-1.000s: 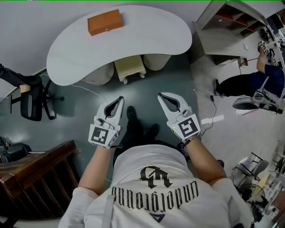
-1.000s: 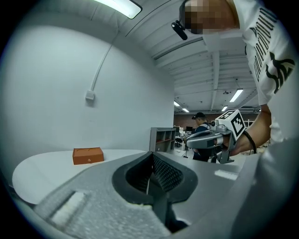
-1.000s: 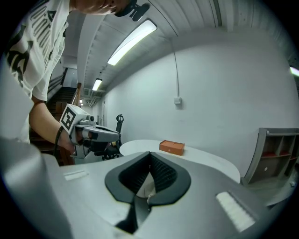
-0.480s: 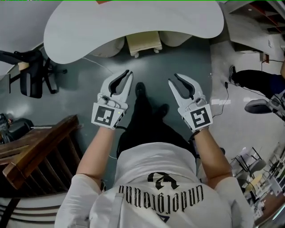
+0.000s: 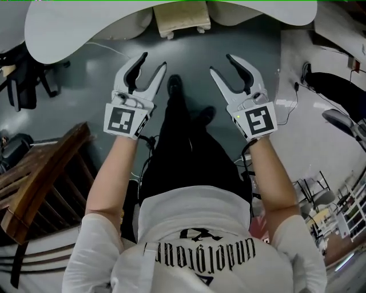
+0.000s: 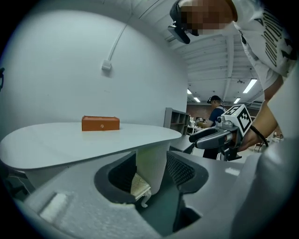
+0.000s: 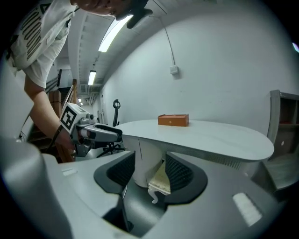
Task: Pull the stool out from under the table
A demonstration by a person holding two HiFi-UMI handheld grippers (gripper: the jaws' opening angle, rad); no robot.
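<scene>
The cream stool stands tucked under the white curved table, between its round pedestals. My left gripper and right gripper hang side by side in the air short of the table, over the dark floor. Both are opening and nothing is between their jaws. In the left gripper view the stool shows far off through the gap of the left gripper. The right gripper view likewise shows the stool beyond the right gripper. An orange box lies on the table top.
A black office chair stands at the left, and a brown wooden railing lies below it. Someone's dark legs and cables lie on the pale floor at right. A grey shelf unit stands behind the table.
Both grippers went from shut to open. They and the head view moved forward toward the table, so the table's far part and the orange box left the head view.
</scene>
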